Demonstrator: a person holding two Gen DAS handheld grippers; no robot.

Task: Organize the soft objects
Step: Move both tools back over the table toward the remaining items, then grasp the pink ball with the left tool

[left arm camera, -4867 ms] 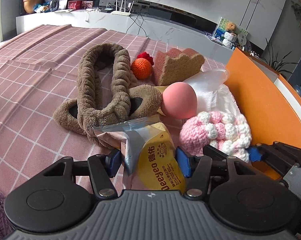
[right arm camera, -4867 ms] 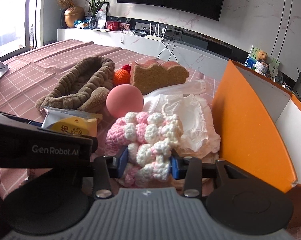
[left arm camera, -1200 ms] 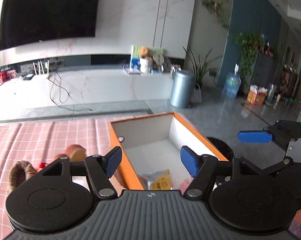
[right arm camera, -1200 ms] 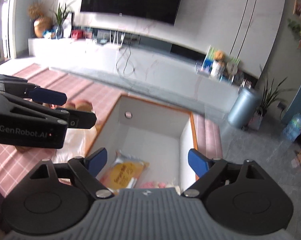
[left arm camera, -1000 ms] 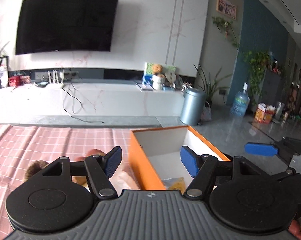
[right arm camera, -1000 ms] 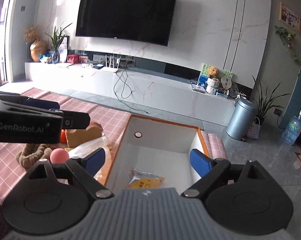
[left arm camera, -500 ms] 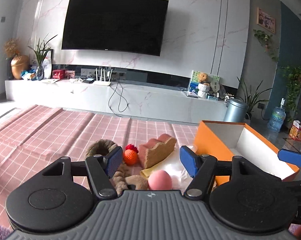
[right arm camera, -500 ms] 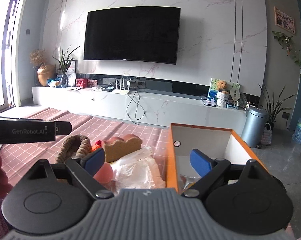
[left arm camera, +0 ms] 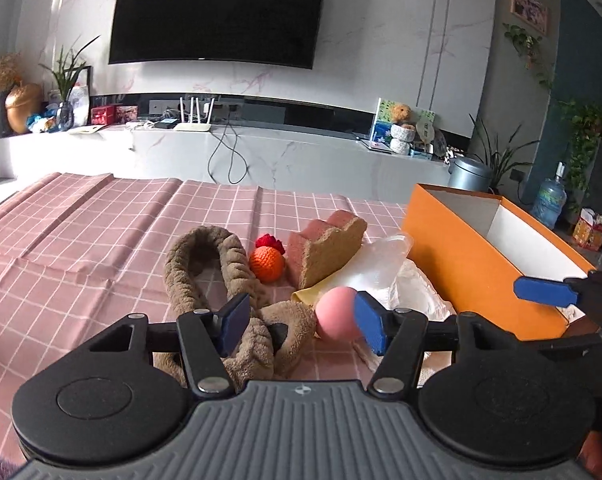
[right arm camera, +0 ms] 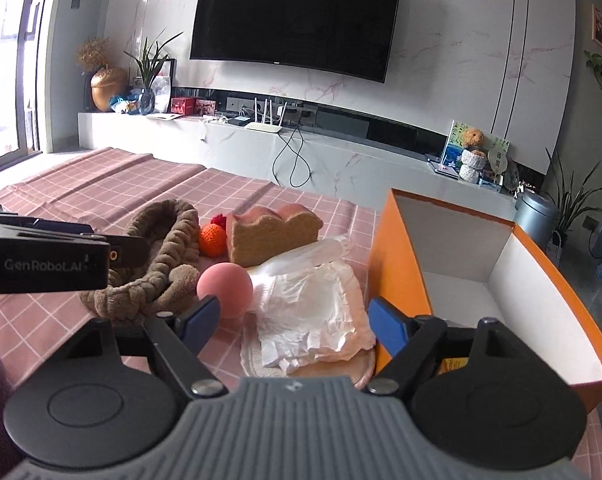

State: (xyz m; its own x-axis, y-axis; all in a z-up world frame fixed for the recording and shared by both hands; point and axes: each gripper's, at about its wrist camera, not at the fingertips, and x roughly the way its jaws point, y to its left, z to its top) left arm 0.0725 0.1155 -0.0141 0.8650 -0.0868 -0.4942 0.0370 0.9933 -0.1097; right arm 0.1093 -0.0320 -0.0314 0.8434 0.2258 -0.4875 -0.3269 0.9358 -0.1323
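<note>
On the pink checked tablecloth (left arm camera: 101, 248) lie a brown plush headband (left arm camera: 205, 268), an orange knitted ball (left arm camera: 265, 265), a brown bread-shaped sponge (left arm camera: 325, 248), a pink ball (left arm camera: 335, 318) and a white crumpled cloth (right arm camera: 313, 312). An orange box (right arm camera: 397, 256) stands to their right. My left gripper (left arm camera: 299, 322) is open and empty, above the headband's end and the pink ball. My right gripper (right arm camera: 293, 322) is open and empty, above the white cloth. A yellow packet (right arm camera: 455, 364) shows in the box.
A clear plastic bag (left arm camera: 375, 264) lies between the sponge and the box. A white TV bench (left arm camera: 261, 152) with a router and ornaments runs behind the table. A grey bin (right arm camera: 535, 216) stands on the floor at the right.
Both grippers dropped a yellow packet and a pink-white knitted item into the box, then swung back left and down toward the pile on the table. Both stay open.
</note>
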